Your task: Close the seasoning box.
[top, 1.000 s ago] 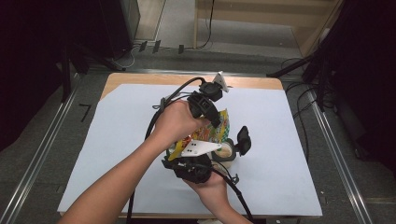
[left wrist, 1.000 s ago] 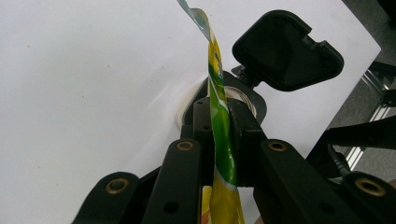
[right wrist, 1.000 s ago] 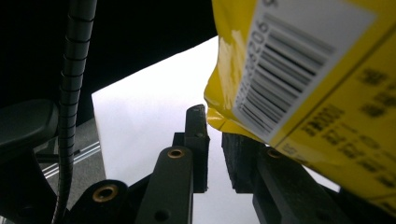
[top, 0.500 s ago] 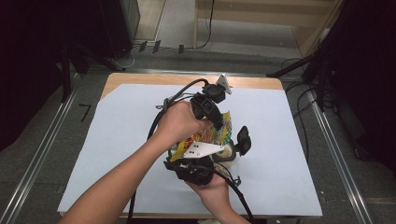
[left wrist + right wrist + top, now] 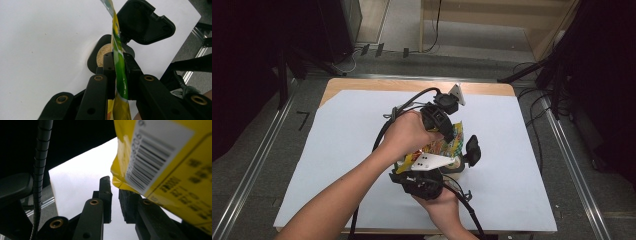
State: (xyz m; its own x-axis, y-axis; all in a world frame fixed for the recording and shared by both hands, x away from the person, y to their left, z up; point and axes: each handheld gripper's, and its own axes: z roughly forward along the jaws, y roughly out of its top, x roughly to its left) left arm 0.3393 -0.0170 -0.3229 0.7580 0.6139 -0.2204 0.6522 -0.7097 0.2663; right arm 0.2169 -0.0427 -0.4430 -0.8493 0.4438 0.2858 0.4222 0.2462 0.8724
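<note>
A yellow and green snack packet (image 5: 443,146) hangs upright over an open black jar (image 5: 460,166). My left gripper (image 5: 451,131) comes down from above and is shut on the packet's top edge (image 5: 120,75). In the left gripper view the jar (image 5: 93,58) holds beige granules, and its hinged lid (image 5: 145,22) stands open beside it. My right gripper (image 5: 414,167) points up at the packet's lower corner from the near side. In the right gripper view its jaws (image 5: 115,185) stand a narrow gap apart with white paper showing between them. The barcoded packet (image 5: 170,157) lies against the right jaw's tip.
White paper (image 5: 522,150) covers the wooden table (image 5: 482,89). Black cables trail from both grippers across the paper. Metal rails and dark equipment flank the table on both sides.
</note>
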